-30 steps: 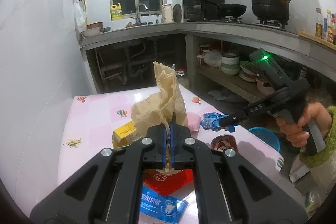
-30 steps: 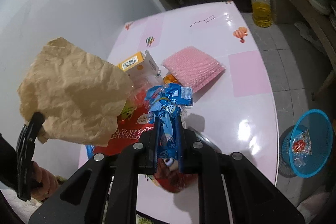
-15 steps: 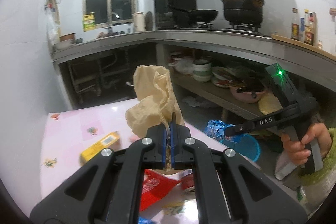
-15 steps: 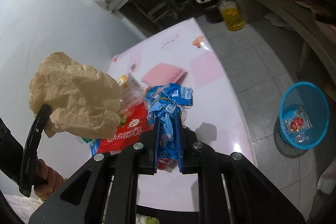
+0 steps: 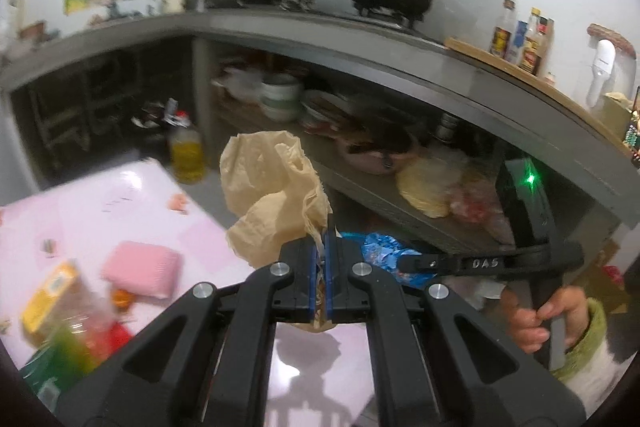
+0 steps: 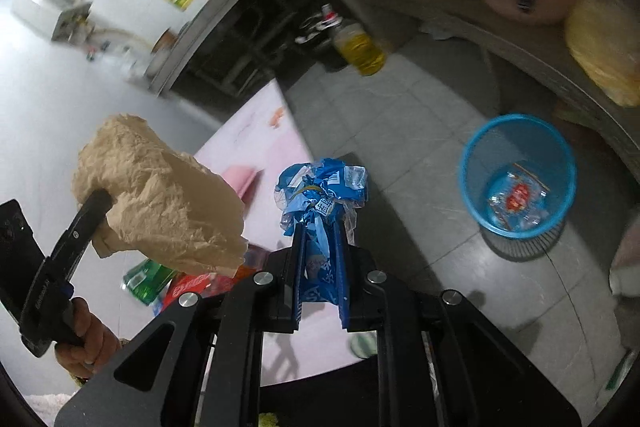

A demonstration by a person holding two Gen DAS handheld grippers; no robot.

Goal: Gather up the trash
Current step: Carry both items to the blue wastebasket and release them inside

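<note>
Midway, by the look of it. Right wrist view, left to right: lower left, a hand carries the left gripper, clamped tight on crumpled brown paper held clear above the pink surface. Centre frame, the right gripper pinches a blue wrapper, also aloft. Right of centre, on the floor, the blue mesh bin already has a clear wrapper with red print at its bottom.

Left wrist view, lower left: a yellow box, a pink pad and blurred red and green packets lie on the surface.

Judgement: one piece binned, two in carry near the surface's edge but not yet over the bin, several left to fetch. Which remaining items count as trash, unclear.
</note>
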